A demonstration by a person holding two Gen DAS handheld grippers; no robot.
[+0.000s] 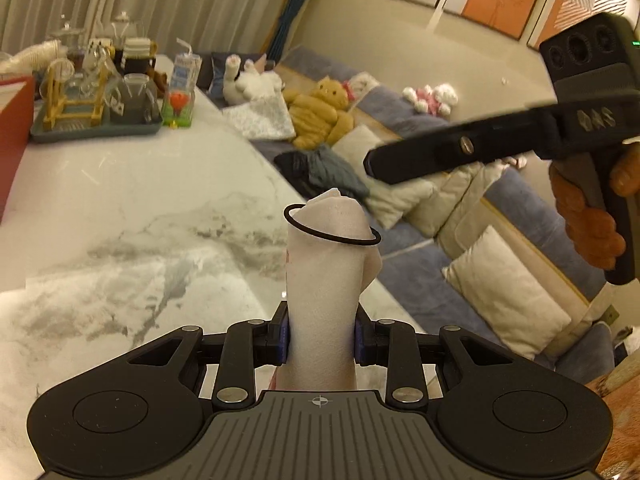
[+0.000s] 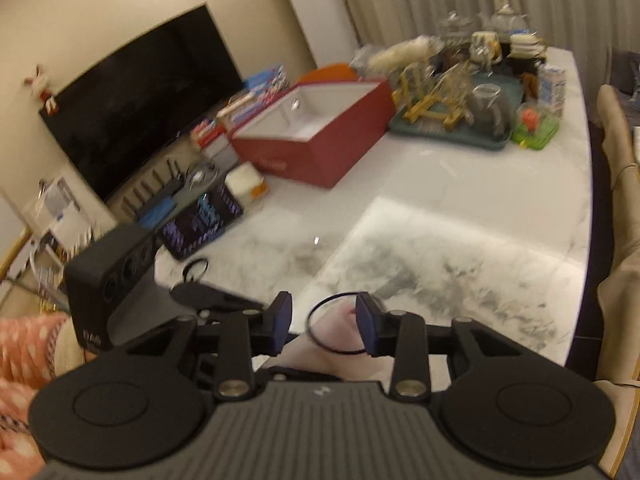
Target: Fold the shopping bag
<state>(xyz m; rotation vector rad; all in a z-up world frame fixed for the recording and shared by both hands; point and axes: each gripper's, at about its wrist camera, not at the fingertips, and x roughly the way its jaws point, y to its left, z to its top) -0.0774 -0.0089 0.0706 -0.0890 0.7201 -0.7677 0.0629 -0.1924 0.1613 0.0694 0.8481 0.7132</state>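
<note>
1. The shopping bag (image 1: 324, 280) is rolled into a tight, pale, soft-looking tube of matte cloth, standing up out of the left gripper (image 1: 321, 338) above the table's near edge. Faint red print shows along its left side, too little to read.
2. A thin black elastic band (image 1: 332, 229) rings the roll near its top, sitting loose and tilted.
3. The left gripper's blue-padded fingers (image 1: 282, 340) are closed in on the roll's lower part, pressing both sides.
4. The right gripper (image 2: 323, 326) stands open, its blue pads apart, with the band and the bag's tip seen between them; whether they touch it I cannot tell.
5. From the left wrist view, the right tool's black body carries raised letters, seemingly "DAS".
6. Below lies a glossy white marble table (image 1: 120, 200) with grey veining.
7. Farther off sit a red box (image 2: 320, 140) with a white lining and a teal tray (image 2: 452, 128) of glassware.
8. A milk carton (image 1: 185, 72) stands by the tray; its print is illegible.
</note>
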